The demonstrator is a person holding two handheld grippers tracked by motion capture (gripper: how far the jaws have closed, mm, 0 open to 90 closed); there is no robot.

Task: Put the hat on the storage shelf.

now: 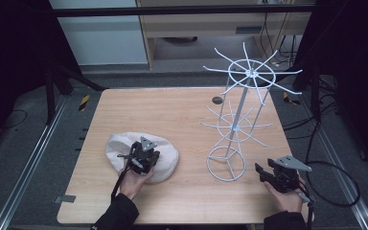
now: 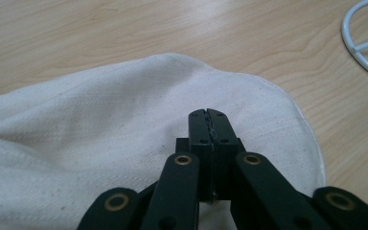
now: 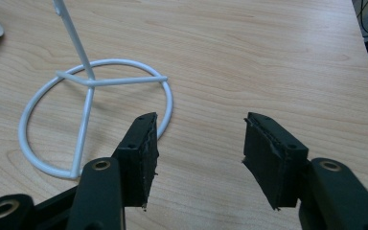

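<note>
While the left gripper sits low over the white cloth on the near-left part of the wooden table, its jaws are pressed tight together, and the left gripper view puts those joined tips right down on the pale weave of the cloth; whether a fold is actually pinched between them, I cannot tell. The cloth lies in a rumpled heap, flat on the wood, well apart from the white wire rack standing upright on the right half of the table. Over on the near-right edge, the right gripper hangs just beside the rack's ring base, jaws spread wide with nothing between them. In the right gripper view the ring base lies just ahead of the gripper's left-hand jaw, with bare wood showing through the gap.
</note>
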